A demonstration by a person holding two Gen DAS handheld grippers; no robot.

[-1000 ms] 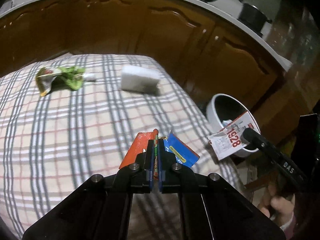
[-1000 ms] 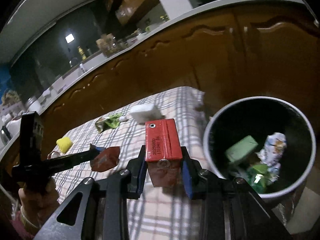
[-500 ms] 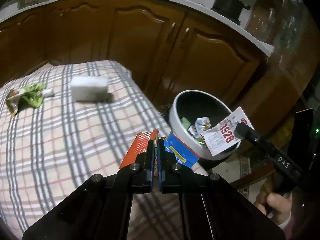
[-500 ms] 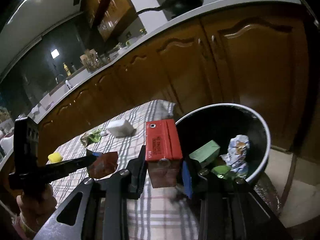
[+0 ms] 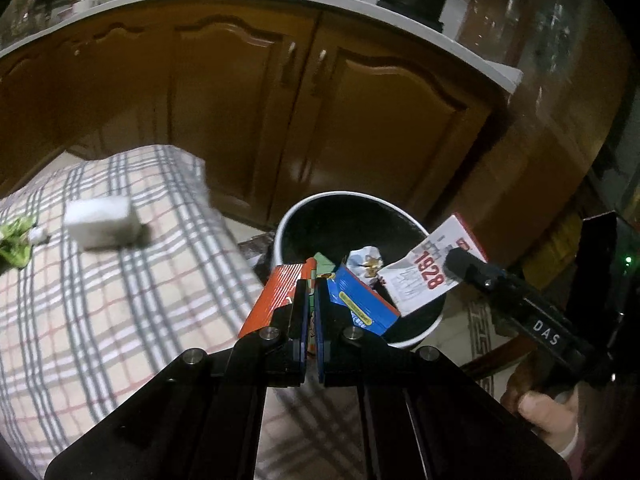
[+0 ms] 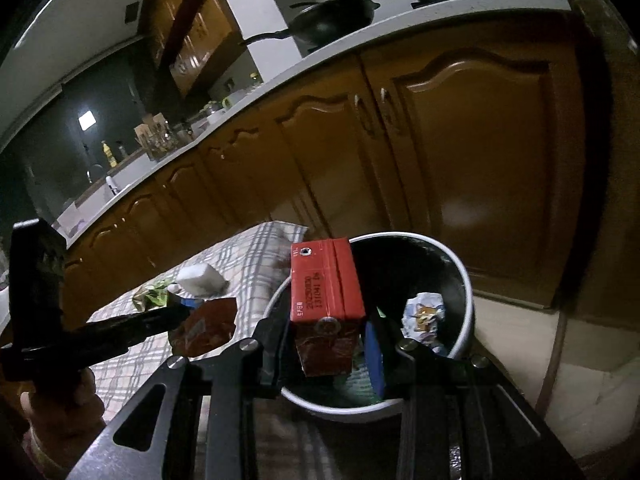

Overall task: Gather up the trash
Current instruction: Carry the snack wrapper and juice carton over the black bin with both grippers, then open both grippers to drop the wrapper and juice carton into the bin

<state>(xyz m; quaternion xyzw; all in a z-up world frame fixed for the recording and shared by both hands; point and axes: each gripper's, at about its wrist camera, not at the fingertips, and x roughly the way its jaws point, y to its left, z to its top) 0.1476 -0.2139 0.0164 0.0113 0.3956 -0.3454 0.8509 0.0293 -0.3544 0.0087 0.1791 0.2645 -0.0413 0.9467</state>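
Left hand-held gripper [image 5: 311,300]: clenched on a flat orange and blue wrapper [image 5: 280,296], which fans out to both sides of the tips; held over the near rim of the bin.
Right hand-held gripper [image 6: 326,336]: grasping a red carton [image 6: 326,284] by its lower end, carton upright, its top standing above the fingers; held over the near part of the bin's mouth.
Carton, left view: white face with red print, at the bin's right rim.
Bin [image 5: 288,220]: round, white rim, dark inside, on the floor just off the worktop's far right corner, in front of brown cabinet doors [image 5: 360,128].
Bin contents: crumpled white printed wrapper [image 6: 424,316]; a green item, mostly hidden.
Worktop [image 5: 100,320]: plaid cloth cover.
White block [image 5: 102,222]: on the worktop near its far edge.
Green wrapper [image 5: 14,240]: just left of the block, partly cut off by the frame.
Person: a hand [image 5: 548,412] around the right tool's grip.
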